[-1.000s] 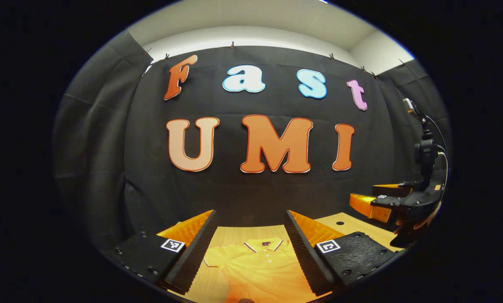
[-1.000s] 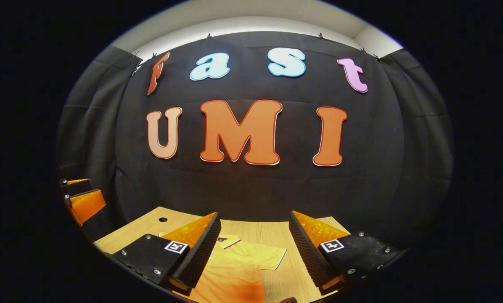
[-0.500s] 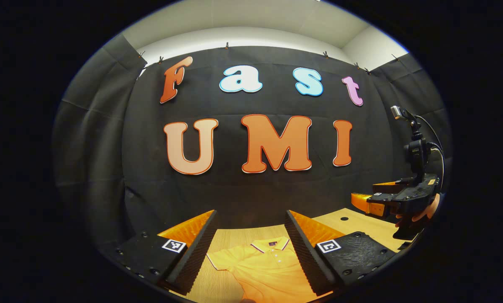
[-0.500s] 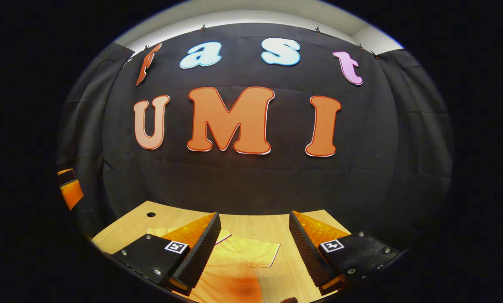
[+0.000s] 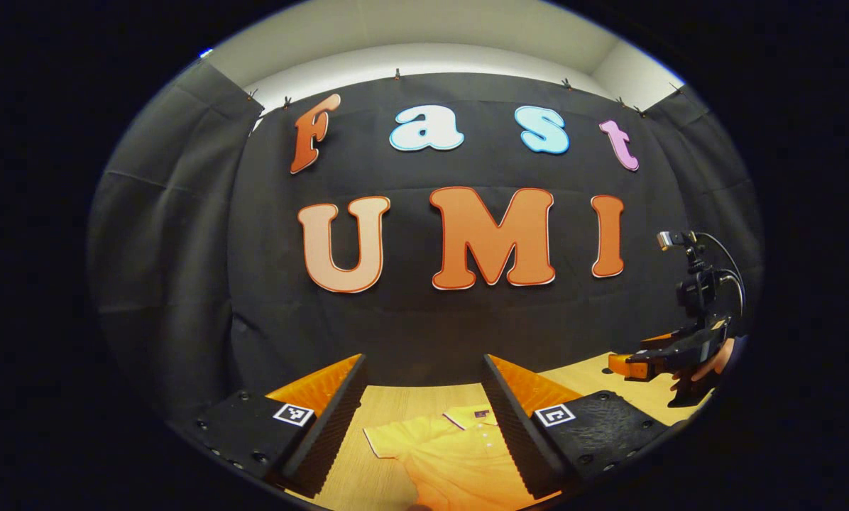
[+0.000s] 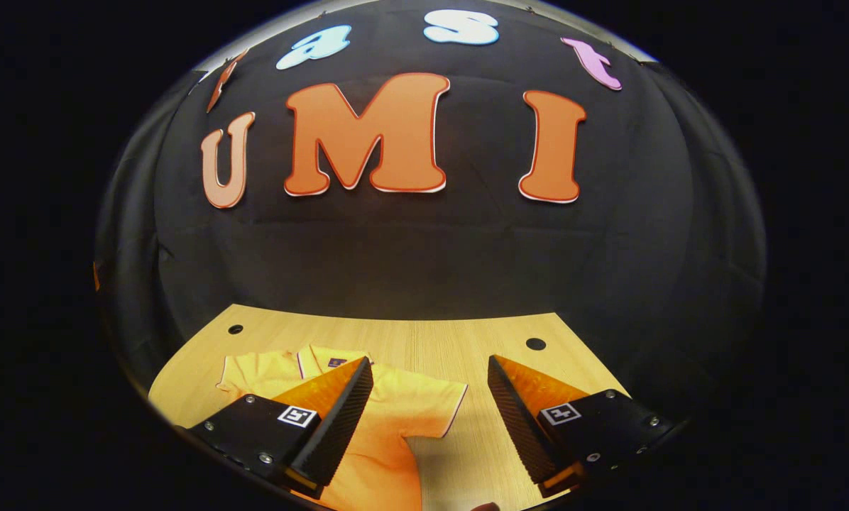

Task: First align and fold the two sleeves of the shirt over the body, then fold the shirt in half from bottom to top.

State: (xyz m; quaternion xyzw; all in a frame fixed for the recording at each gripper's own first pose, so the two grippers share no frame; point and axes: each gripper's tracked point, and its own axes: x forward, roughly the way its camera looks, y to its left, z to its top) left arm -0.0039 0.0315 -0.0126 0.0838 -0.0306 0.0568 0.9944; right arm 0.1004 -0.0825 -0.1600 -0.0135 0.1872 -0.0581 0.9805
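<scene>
Black cloth lines the booth behind a pale wooden table (image 6: 424, 344), which fills the lower part of both gripper views. On it lies a yellow polo shirt (image 6: 389, 411), spread flat with its collar (image 5: 467, 417) toward the cloth wall. In the right gripper view the shirt sits at lower left of centre, one short sleeve (image 6: 435, 404) reaching out sideways toward the middle of the frame; in the left gripper view the other sleeve (image 5: 389, 441) juts out to the left at the bottom.

Both sleeves lie out to the sides, neither one over the body, so by my reading no fold is made yet: both sleeve folds and the bottom-to-top fold are left to do. The hem is cut off at the bottom edge of both views.

The left gripper (image 5: 424, 415) is spread wide above the collar area, holding nothing. The right gripper (image 6: 430, 411) is likewise wide apart and empty, hovering over the sleeve and bare wood. At right edge of the left gripper view the right gripper appears again, held in a hand (image 5: 712, 365) above the table.
</scene>
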